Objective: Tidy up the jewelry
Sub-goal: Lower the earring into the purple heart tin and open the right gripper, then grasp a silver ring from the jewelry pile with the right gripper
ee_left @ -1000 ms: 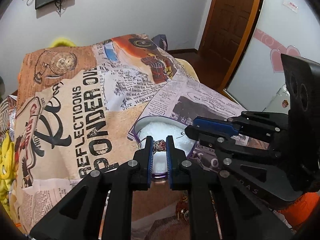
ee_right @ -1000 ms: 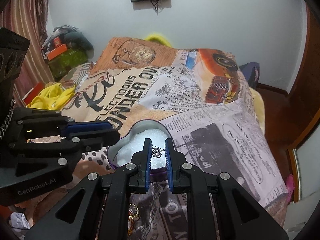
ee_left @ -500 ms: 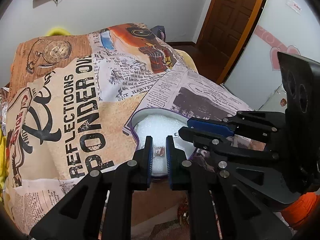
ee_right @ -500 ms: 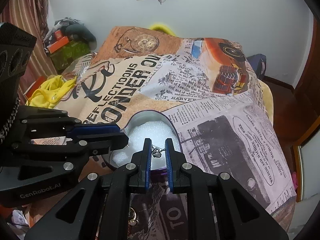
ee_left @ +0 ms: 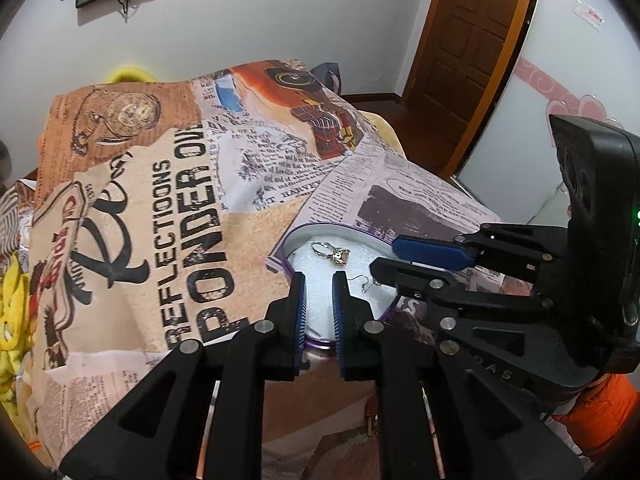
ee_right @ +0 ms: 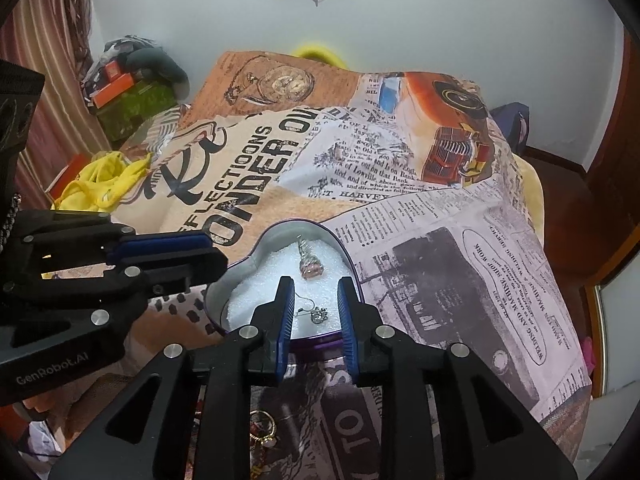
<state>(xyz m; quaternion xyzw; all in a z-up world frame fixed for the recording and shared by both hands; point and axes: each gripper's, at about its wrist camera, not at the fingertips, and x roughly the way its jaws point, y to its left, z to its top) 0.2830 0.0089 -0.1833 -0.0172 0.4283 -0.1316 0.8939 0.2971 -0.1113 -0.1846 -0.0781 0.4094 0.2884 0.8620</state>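
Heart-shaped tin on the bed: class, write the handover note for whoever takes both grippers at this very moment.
Left gripper: nearly closed, empty, above the near edge of the tin.
Right gripper: jaws have just been opening; the earring lies on the foam between them, not pinched.
Heart-shaped tin: open, on the bedspread, holding the ring and the earring.
Done: both pieces are in the tin.
Left: gold jewelry lies on the bedspread in front of the tin; probably fetch that next.
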